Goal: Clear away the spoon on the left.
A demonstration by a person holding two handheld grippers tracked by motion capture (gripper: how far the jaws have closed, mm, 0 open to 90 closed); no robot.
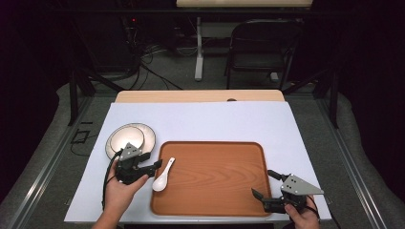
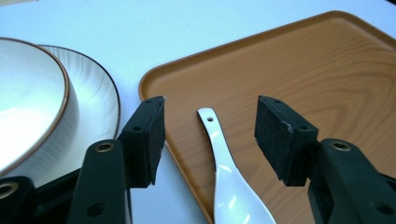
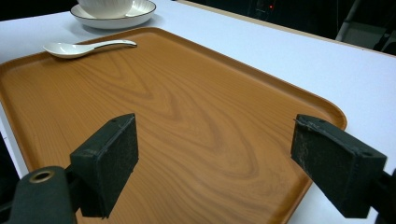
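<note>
Spoon (image 1: 163,174) lies at the left edge of my wooden tray (image 1: 215,191), its bowl resting over the rim toward me and its handle pointing inward onto the tray floor. It is white, glossy ceramic, a soup spoon with a small hole near the handle's end. My left gripper (image 1: 154,169) is just beside it, jaws wide apart with the spoon seen between them in the left gripper view, pads clear of it. Close behind that gripper stands a white bowl (image 1: 126,137) on a ribbed white plate (image 1: 147,138), both edged in a thin brown line; they sit on the table just left of the tray's far left corner, near enough to crowd my left hand (image 1: 119,191). The tray is a rounded rectangle with a raised lip and a warm orange wood-grain finish. Under everything lies a pale, matte sheet (image 1: 200,119) covering the table. My right gripper (image 1: 264,185) hangs over the tray's near right corner, jaws wide and holding nothing, well apart from the spoon.
</note>
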